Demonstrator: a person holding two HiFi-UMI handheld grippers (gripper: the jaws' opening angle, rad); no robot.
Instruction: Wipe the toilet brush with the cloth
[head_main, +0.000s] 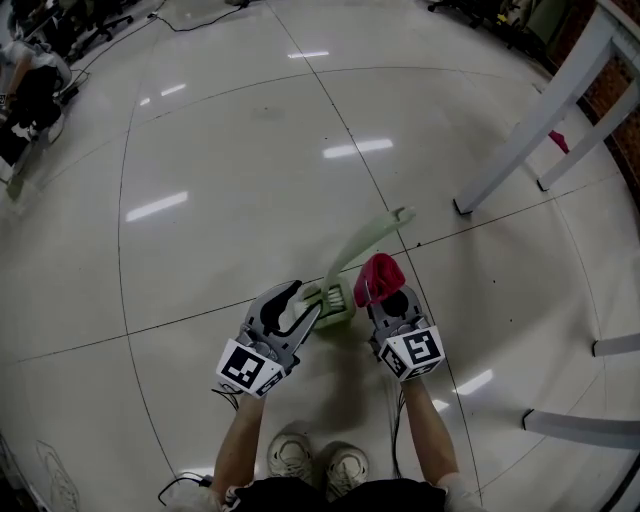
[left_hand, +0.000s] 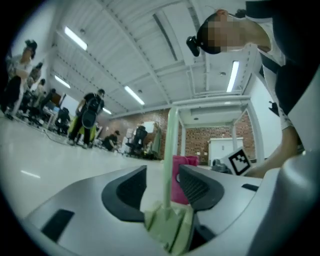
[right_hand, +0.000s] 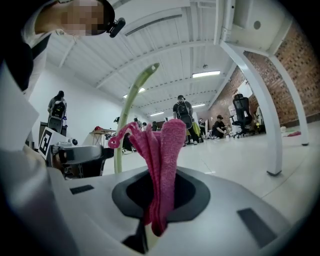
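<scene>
Left tool (head_main: 303, 308): jaws stand apart. The thin handle of the pale green toilet brush (head_main: 358, 248) passes between them with a gap to each pad, so nothing is gripped.
Right tool (head_main: 388, 297): clamped on the magenta cloth (head_main: 380, 272), which bunches up out of the jaws.
Toilet brush: low down at the tiled floor (head_main: 250, 150), head at the root of the left tool's jaws, handle slanting away from the person.
Cloth to brush: just beside the handle near the head; no contact is evident.
Step in hand: judged a pause between strokes, as the brush is loose and the cloth is off it.
Next move: the left tool must close on the handle to steady it. The right tool then brings the cloth against the brush and draws it along — firmly, or the brush may tip.
</scene>
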